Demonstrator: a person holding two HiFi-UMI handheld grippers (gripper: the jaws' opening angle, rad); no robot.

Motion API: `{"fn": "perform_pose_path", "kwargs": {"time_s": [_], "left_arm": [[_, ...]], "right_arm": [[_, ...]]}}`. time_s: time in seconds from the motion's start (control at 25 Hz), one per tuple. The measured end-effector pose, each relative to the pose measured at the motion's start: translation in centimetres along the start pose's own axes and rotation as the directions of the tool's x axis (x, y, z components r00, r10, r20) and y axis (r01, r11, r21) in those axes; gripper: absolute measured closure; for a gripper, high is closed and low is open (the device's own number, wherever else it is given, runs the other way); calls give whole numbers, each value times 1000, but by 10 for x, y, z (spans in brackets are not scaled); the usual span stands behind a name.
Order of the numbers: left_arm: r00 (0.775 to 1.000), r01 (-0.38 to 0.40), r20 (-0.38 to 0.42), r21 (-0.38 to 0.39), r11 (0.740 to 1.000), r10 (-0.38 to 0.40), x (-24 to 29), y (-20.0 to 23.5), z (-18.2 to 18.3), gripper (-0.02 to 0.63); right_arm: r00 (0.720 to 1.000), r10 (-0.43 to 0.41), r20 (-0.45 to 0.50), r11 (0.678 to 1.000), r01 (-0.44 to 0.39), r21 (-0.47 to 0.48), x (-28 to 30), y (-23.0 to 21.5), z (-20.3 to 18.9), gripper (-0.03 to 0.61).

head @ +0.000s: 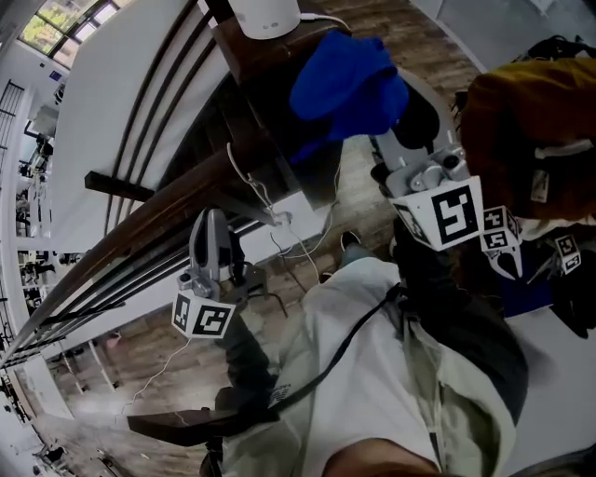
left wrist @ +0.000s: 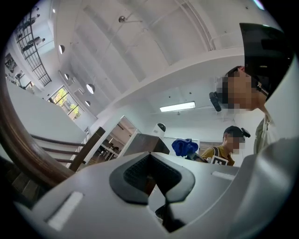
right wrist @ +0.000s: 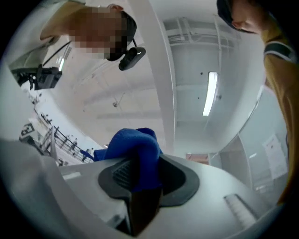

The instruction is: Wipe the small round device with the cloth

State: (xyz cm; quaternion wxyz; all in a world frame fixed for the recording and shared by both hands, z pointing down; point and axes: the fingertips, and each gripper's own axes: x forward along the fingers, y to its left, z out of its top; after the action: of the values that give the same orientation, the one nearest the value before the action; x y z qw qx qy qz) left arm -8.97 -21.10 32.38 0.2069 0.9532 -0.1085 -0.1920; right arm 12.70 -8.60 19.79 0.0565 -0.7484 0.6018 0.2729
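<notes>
In the head view a blue cloth (head: 349,79) hangs bunched from my right gripper (head: 391,135), which is shut on it. In the right gripper view the cloth (right wrist: 135,149) fills the space between the pads of that gripper (right wrist: 140,177). The small white round device (head: 265,14) stands on a dark wooden stand (head: 251,65) just left of the cloth, with a white cable leaving it. The left gripper view shows the device (left wrist: 161,127) far off, with the cloth (left wrist: 184,146) beside it. My left gripper (head: 209,224) (left wrist: 152,179) is low on the left, shut and empty, well away from the device.
A curved wooden handrail (head: 140,233) with dark bars runs diagonally on the left. White cables (head: 279,233) trail down from the stand. A second person in a mustard top (head: 531,130) stands at the right, holding marker-cubed grippers (head: 503,233). Wooden floor lies below.
</notes>
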Motion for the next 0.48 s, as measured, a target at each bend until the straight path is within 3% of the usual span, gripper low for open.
{"fn": "perform_pose_path", "kwargs": {"time_s": [0.28, 0.36, 0.48], "left_arm": [[999, 33, 2, 7, 999, -33, 16, 11, 5, 614], [1000, 28, -3, -5, 1000, -28, 15, 14, 3, 614], [1000, 11, -23, -29, 1000, -12, 15, 25, -9, 614]], "right_arm": [[992, -119, 39, 953, 125, -277, 75, -62, 45, 467], [994, -103, 32, 935, 108, -338, 101, -67, 55, 466], [1000, -11, -13, 915, 5, -404, 132, -53, 46, 466]]}}
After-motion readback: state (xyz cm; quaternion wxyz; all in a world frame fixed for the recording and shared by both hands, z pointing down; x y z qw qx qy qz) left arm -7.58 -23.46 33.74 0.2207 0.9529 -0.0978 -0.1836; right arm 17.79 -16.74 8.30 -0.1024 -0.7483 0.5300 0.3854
